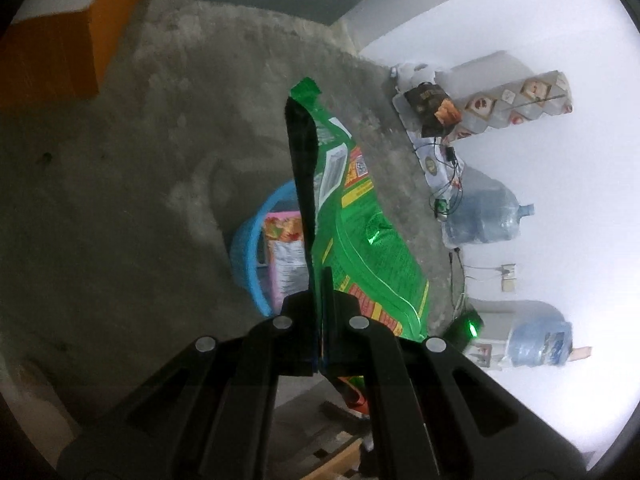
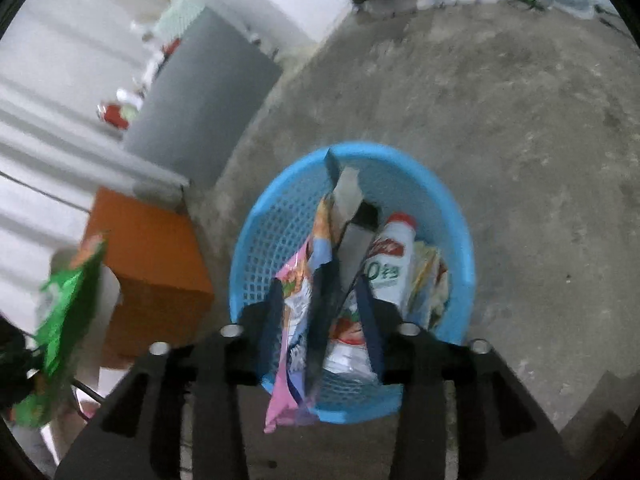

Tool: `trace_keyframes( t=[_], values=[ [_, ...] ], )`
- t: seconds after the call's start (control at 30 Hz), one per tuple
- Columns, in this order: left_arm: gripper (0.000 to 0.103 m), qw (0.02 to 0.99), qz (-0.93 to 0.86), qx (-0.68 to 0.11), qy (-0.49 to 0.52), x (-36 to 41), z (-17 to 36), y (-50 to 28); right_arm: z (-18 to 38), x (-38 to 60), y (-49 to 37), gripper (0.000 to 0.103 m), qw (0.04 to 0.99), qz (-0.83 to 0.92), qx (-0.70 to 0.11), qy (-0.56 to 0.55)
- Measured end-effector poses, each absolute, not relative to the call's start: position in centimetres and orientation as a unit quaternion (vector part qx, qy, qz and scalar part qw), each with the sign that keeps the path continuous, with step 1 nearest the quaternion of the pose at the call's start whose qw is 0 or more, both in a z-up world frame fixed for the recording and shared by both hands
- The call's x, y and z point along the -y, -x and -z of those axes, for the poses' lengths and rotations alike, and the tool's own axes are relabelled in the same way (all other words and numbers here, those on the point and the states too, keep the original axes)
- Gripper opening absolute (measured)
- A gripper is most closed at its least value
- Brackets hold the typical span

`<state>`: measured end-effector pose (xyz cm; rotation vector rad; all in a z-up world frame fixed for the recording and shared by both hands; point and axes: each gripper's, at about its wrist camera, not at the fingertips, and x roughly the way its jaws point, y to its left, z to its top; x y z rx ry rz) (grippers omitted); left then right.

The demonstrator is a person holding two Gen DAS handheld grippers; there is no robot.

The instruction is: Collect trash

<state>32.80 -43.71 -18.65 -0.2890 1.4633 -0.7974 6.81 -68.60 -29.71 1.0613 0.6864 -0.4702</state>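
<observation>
While the left gripper (image 1: 320, 280) stands clamped on one green snack bag (image 1: 360, 216), whose printed, crinkled foil rises past its fingertips, one blue mesh basket (image 2: 272, 232) sits on the concrete floor (image 2: 520, 120) beyond both grippers. The right gripper (image 2: 340, 240) hangs over that basket, jaws parted. One pink wrapper (image 2: 292, 320) lies between its fingers (image 2: 320, 312), half over the basket rim, beside one white bottle (image 2: 392, 256); contact with the pads is unclear.

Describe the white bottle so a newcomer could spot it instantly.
Find the blue basket on the concrete floor. Inside it, right of the pink wrapper, the white bottle stands tilted among wrappers. It is the only rigid item there, with a red cap and red label.
</observation>
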Motion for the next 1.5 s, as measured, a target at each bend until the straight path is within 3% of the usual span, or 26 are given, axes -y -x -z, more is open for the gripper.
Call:
trace_keyframes(
  t=[0.2,0.33,0.43,0.53,0.67,0.87,0.93,1.07,1.1,1.17,1.27,1.4,1.5],
  values=[
    [0.000,0.614,0.352,-0.687,0.165,50.1,24.1,-31.3,26.6,67.5,0.1,0.039,0.788,0.239,-0.275,-0.496],
    [0.035,0.572,0.311,-0.743,0.157,53.3,31.1,-29.3,25.9,66.1,3.8,0.039,0.776,0.256,-0.273,-0.508],
    [0.045,0.563,0.243,-0.773,0.161,52.6,34.4,-27.8,24.8,64.5,6.0,0.039,0.776,0.259,-0.275,-0.505],
    [0.060,0.549,0.223,-0.786,0.178,51.3,34.4,-26.8,23.5,63.3,7.2,0.039,0.786,0.263,-0.285,-0.482],
    [0.062,0.565,0.255,-0.768,0.162,50.5,30.0,-25.9,21.8,61.9,8.0,0.039,0.796,0.258,-0.280,-0.470],
    [0.062,0.607,0.353,-0.699,0.134,47.4,18.1,-23.9,14.9,57.6,7.8,0.040,0.848,0.247,-0.258,-0.391],
    [0.063,0.642,0.404,-0.644,0.100,45.1,12.7,-22.1,11.6,55.1,7.7,0.047,0.872,0.244,-0.246,-0.346],
    [0.085,0.716,0.462,-0.520,0.054,37.8,3.3,-17.4,5.5,49.2,7.8,0.068,0.917,0.229,-0.207,-0.252],
    [0.085,0.746,0.455,-0.483,0.048,34.8,0.9,-15.9,4.2,47.8,7.8,0.071,0.926,0.223,-0.196,-0.234],
    [0.094,0.779,0.433,-0.451,0.041,31.1,-1.4,-14.3,1.6,44.3,7.8,0.085,0.942,0.209,-0.171,-0.201],
    [0.094,0.835,0.363,-0.411,0.028,24.7,-4.3,-11.8,-1.1,40.4,8.2,0.097,0.956,0.200,-0.134,-0.170],
    [0.094,0.876,0.316,-0.364,0.023,17.5,-6.3,-8.7,-3.8,35.8,8.0,0.097,0.966,0.198,-0.113,-0.119],
    [0.094,0.917,0.235,-0.320,-0.023,13.9,-6.4,-5.9,-4.3,32.9,7.0,0.097,0.963,0.206,-0.157,-0.072]
  ],
)
